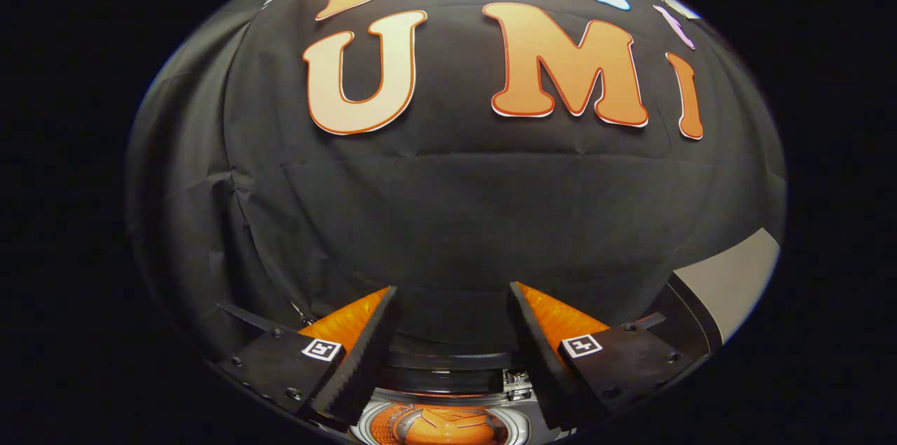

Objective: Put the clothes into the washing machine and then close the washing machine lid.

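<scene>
My gripper (452,291) is open and holds nothing; its fingers point at the black cloth wall. Low down between the finger bases I see the top of the washing machine (522,424), with a round light rim around its opening. Something orange (438,427) shows inside that opening; I cannot tell whether it is clothing. Just beyond the opening a dark curved lid (448,371) stands raised. The machine lies below and behind the fingertips, not between them.
The black cloth wall (448,221) hangs close ahead. A pale grey panel (732,277) shows beyond the right finger, next to the cloth's edge.
</scene>
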The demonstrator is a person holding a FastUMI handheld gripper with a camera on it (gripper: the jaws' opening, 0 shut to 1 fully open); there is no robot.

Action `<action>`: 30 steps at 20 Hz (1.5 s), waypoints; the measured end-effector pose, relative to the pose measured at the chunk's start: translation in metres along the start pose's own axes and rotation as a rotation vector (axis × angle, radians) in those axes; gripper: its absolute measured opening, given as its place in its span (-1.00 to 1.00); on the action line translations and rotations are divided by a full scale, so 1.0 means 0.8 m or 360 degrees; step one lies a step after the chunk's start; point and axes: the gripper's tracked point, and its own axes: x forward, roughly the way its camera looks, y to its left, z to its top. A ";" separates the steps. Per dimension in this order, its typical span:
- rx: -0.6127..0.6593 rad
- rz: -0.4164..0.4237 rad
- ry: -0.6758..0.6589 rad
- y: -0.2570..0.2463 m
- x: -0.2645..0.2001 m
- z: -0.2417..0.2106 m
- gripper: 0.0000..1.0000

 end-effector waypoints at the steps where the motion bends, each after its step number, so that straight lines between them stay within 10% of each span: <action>1: -0.0005 0.0002 -0.0009 0.000 -0.007 -0.003 0.97; 30: -0.0004 -0.0004 0.0080 0.003 -0.139 -0.154 0.99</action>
